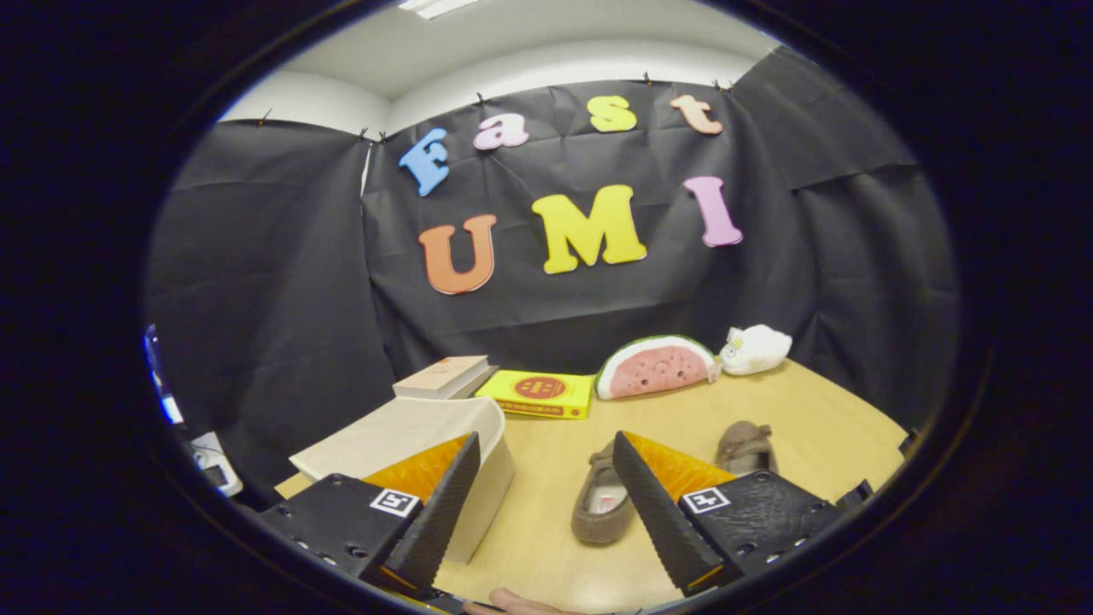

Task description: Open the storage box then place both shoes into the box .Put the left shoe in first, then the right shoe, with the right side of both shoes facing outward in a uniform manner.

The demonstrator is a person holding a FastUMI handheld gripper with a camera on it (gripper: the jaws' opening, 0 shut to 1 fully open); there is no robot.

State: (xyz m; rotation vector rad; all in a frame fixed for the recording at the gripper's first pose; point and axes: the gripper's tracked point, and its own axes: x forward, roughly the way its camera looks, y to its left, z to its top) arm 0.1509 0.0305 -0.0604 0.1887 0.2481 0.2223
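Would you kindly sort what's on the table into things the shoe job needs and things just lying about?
Job: box, lid shut; near shoe; far shoe; claw, open, empty.

Lying about: tan book, yellow book, watermelon plush, white plush.

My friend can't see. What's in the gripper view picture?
The gripper hangs over a wooden table, jaws open and holding nothing. A closed cream storage box sits by one jaw, two brown shoes by the other.
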